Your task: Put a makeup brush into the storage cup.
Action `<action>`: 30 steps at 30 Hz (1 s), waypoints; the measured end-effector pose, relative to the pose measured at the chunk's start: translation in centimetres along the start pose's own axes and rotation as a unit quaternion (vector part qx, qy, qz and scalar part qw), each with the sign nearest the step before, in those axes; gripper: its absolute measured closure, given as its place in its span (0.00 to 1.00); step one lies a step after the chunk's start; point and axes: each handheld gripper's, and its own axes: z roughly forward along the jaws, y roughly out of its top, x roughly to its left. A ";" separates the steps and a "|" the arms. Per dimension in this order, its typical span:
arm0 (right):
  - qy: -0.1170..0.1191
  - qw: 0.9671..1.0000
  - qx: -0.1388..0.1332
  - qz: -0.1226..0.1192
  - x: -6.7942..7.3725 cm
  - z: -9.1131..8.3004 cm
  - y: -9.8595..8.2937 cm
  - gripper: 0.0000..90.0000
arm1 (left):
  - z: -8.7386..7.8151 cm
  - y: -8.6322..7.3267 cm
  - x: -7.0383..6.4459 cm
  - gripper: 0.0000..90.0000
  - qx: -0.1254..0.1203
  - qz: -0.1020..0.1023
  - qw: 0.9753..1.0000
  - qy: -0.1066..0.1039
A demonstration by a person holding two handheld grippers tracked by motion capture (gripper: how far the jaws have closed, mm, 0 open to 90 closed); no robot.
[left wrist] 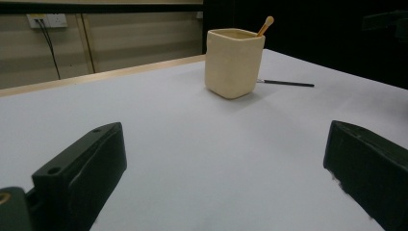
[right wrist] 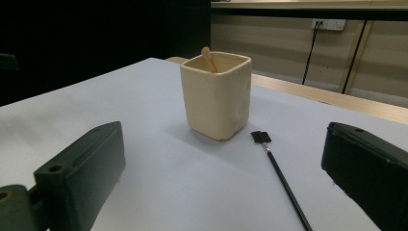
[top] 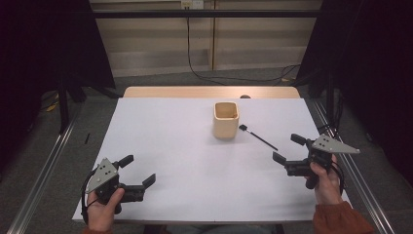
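A cream square cup [top: 226,119] [left wrist: 234,62] [right wrist: 217,94] stands upright on the white table [top: 185,151], right of centre toward the back. A thin wooden stick [left wrist: 265,25] [right wrist: 208,57] pokes out of it. Just right of the cup lies a slim black brush [top: 258,137] [right wrist: 281,178] [left wrist: 286,83], flat on the table with its head toward the cup. My left gripper [top: 138,170] rests near the front left corner, open and holding nothing. At the right edge, my right gripper [top: 288,148] is also open and holds nothing, its jaws pointing toward the brush.
The table's far edge shows a bare wooden strip [top: 209,92]. Metal rails [top: 44,168] run along both sides of the table, and cables [top: 214,77] lie on the floor behind it. Dark curtains [top: 44,44] flank the area.
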 end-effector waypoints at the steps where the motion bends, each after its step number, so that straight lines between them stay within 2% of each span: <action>1: -0.001 1.000 0.002 -0.004 -0.2 0.2 0.1 0.01 | 0.1 0.0 0.0 0.01 0.001 0.001 1.000 0.000; 9: -0.009 1.000 -0.001 -0.007 -1.4 1.6 1.2 0.01 | 0.2 0.0 0.1 0.01 0.001 -0.001 1.000 -0.002; 14: -0.001 1.000 0.008 -0.017 -1.9 2.9 2.0 0.01 | 0.1 0.0 0.0 0.01 0.001 0.002 1.000 -0.003; 24: 0.008 1.000 0.018 -0.019 -2.9 5.4 3.6 0.00 | 0.3 0.0 0.0 0.01 0.002 0.001 1.000 -0.004; 30: -0.003 0.999 0.026 -0.023 -3.6 6.9 4.3 0.01 | 0.2 0.0 0.1 0.01 0.002 0.002 1.000 -0.004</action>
